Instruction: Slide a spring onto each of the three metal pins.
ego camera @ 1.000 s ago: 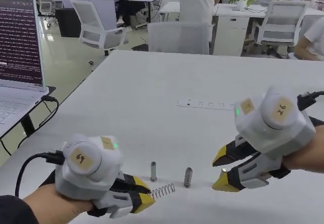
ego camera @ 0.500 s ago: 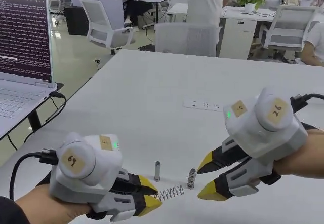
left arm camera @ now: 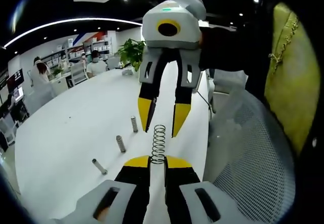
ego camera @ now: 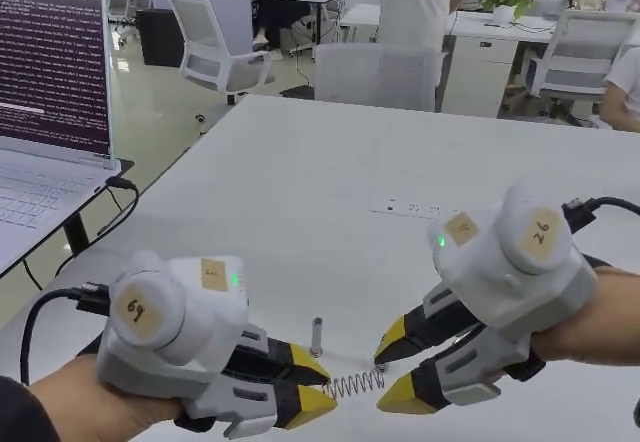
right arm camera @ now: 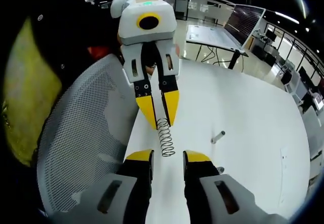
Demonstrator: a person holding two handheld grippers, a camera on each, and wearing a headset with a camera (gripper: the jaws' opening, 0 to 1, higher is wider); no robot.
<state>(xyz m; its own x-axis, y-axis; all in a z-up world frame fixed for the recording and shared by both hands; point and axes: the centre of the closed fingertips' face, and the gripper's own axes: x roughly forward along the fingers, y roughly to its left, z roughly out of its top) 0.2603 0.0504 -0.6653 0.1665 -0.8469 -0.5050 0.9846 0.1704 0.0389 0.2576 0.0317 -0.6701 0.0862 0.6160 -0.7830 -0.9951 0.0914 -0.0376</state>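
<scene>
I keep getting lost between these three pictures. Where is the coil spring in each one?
Head view: the spring lies low in the middle, sticking out rightward from the left gripper.
Left gripper view: the spring rises at centre from this gripper's own shut fingers.
Right gripper view: the spring hangs at centre from the facing gripper.
Shared landmark: the left gripper's yellow tips, pinching one end of the spring.

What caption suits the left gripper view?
Left gripper pinches a coiled metal spring, free end inside the open yellow-tipped right gripper, above a white table.
</scene>
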